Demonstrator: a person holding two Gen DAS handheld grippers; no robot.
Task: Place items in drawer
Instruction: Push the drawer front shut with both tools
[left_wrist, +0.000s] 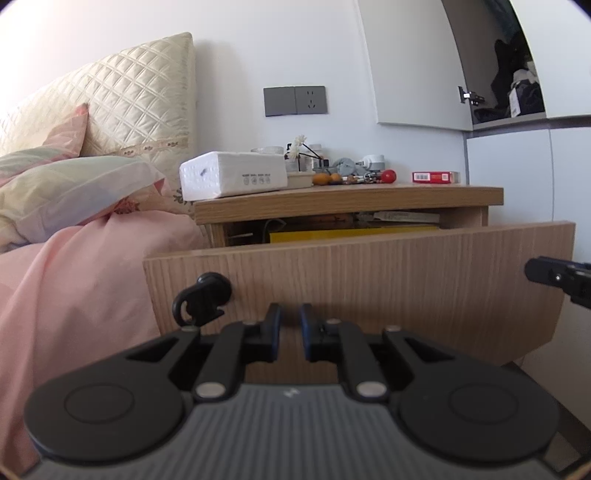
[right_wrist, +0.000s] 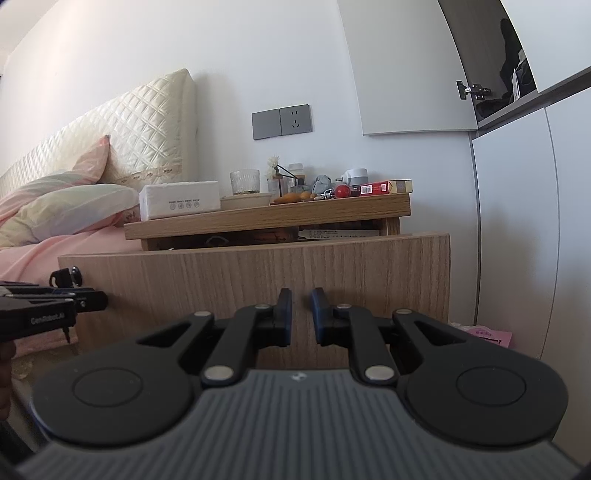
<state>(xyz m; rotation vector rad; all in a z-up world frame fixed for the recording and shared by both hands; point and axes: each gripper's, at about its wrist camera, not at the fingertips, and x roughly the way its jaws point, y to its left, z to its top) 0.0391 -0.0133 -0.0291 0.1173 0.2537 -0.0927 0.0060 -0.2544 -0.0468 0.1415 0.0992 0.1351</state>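
Both the left gripper (left_wrist: 290, 314) and the right gripper (right_wrist: 301, 299) have their jaws drawn narrow and hold nothing, facing the pulled-out drawer (left_wrist: 369, 280). On the nightstand (right_wrist: 332, 208), a tissue pack (left_wrist: 232, 175) sits at the left edge and a red box (left_wrist: 436, 177) near the right edge

A quilted cream headboard (left_wrist: 140, 99) stands against the white wall, with a pink pillow (left_wrist: 62, 133) leaning on it and a pale green-and-white pillow (left_wrist: 74, 188) lying in front. A pink bedsheet (left_wrist: 74, 280) covers the mattress. A grey wall socket plate (left_wrist: 294, 100) is mounted above the bedside unit. To the right, a white cupboard door (left_wrist: 413, 62) hangs open, its metal hinge (left_wrist: 471, 96) exposed; dark contents inside cannot be identified. A pink packet (right_wrist: 493, 336) lies on the floor beside the white wardrobe panel (right_wrist: 517, 229).
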